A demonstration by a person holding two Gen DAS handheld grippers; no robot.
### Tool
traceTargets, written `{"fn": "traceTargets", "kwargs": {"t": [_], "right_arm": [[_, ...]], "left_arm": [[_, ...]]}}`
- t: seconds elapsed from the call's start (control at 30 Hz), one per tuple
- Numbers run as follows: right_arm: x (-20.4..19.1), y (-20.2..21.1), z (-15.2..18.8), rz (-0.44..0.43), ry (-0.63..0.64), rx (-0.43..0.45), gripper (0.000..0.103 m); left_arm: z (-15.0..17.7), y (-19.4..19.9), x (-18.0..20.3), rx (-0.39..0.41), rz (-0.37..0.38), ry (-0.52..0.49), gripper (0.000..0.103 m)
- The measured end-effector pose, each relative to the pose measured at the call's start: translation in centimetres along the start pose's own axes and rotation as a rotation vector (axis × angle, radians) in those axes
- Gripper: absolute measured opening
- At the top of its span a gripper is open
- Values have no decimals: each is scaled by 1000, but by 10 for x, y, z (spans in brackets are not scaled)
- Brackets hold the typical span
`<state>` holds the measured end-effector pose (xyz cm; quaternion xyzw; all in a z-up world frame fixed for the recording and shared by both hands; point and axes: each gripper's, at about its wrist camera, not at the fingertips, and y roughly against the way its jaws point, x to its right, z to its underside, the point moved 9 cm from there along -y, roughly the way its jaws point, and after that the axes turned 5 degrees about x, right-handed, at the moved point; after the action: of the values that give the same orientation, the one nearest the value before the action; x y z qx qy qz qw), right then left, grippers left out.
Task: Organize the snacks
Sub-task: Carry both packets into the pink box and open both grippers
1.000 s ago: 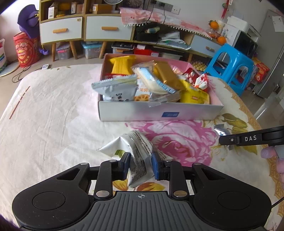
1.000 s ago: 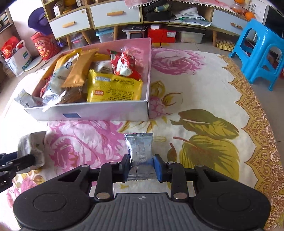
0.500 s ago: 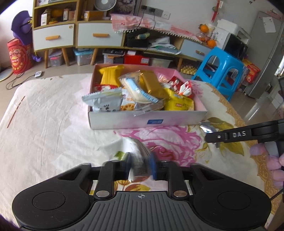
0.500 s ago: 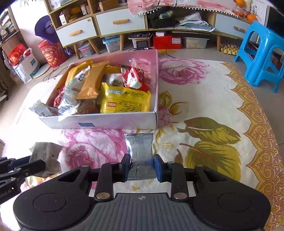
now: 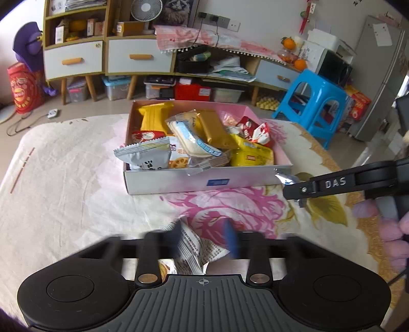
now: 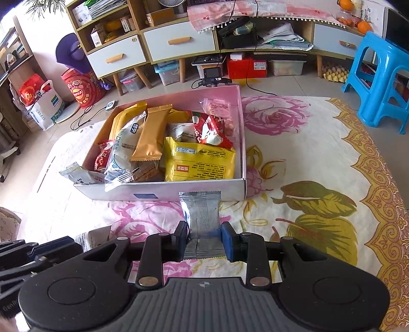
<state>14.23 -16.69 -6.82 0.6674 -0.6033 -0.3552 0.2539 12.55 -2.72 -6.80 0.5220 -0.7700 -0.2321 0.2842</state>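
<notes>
Right tongs [image 6: 204, 241] clamp a silver packet [image 6: 202, 217] short of the snack box [image 6: 163, 190]. Left tongs [image 5: 204, 238], motion-blurred, stand apart around a white packet [image 5: 195, 251] on the tabletop [image 5: 64, 191].

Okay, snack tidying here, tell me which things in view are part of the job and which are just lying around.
Part of the job:
- silver packet in the right gripper
- white printed packet between the left gripper's fingers
- pink box of snacks

Just lying around:
- blue stool
- red bag
- desk fan
- floral cloth
</notes>
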Motion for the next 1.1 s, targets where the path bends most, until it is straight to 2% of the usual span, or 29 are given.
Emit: {"fn": "traceTargets", "kwargs": {"t": [0.07,0.13,0.43,0.53,0.67,0.83,1.1], "right_arm": [[-3,0,-1,-5,-2,2,19],[-6,-1,-1,-10,-2,-1,19],[-10,-4,4,-15,16,-18,19],[-7,-5,3,-13,-3,-20,19],[-8,-8,0,-18,-21,-24,19],[-10,-6,-2,-27,-34,-17,19],[-15,-8,1,-21,-11,-26,19]], "left_arm": [[1,-3,3,-5,-5,-2,68],[3,-7,5,-17,-15,-8,68],[9,-23,-2,-44,-155,-86,69],[14,-27,-10,-79,-180,-65,69],[15,-28,-14,-91,-175,-51,69],[16,-27,-18,-112,-172,-3,62],[19,-26,-24,-126,-156,25,66]]}}
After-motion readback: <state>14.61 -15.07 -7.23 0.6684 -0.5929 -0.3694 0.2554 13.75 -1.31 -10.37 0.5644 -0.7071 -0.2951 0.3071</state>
